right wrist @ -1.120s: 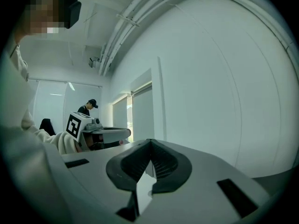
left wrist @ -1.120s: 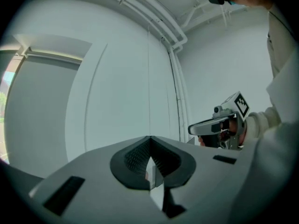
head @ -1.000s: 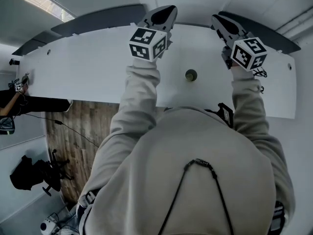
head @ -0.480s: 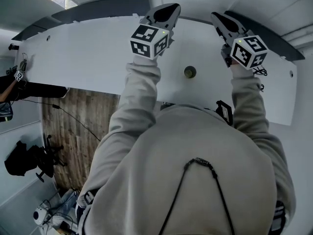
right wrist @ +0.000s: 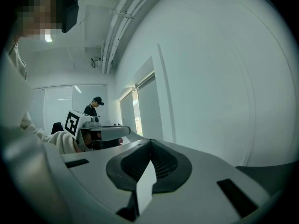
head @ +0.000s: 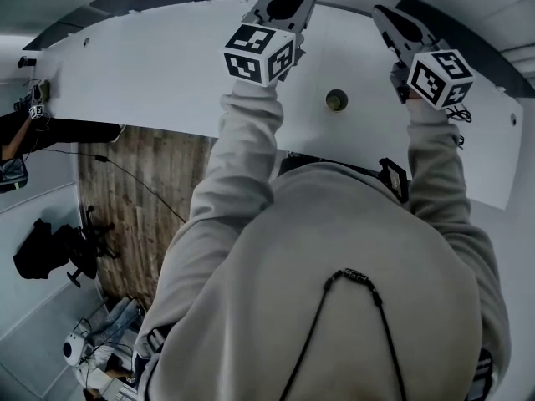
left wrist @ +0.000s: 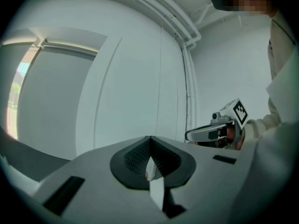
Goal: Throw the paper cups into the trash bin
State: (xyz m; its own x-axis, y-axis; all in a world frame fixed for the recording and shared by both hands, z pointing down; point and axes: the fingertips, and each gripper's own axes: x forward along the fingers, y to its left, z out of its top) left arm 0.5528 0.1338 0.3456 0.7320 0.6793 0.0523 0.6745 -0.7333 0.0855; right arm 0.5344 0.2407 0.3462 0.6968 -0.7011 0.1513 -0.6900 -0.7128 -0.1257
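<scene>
No paper cup and no trash bin shows in any view. Both grippers are held out side by side over a long white table (head: 150, 82), pointing roughly level at a white wall. My left gripper (head: 284, 5) is shut with nothing in it; in the left gripper view (left wrist: 150, 140) its dark pads meet in a closed line. My right gripper (head: 393, 19) is likewise shut and empty, as the right gripper view (right wrist: 150, 142) shows. Each gripper view catches the other gripper from the side: the right one (left wrist: 212, 133) and the left one (right wrist: 103, 133).
A small round grommet (head: 336, 100) sits in the tabletop between the two arms. Wooden floor (head: 134, 199) lies left of the table, with a dark bag or chair (head: 50, 261) on it. A person in black (right wrist: 93, 107) stands far back.
Both grippers have sunk a little toward the tabletop, still side by side. The head view has shifted slightly. The jaws stay closed.
</scene>
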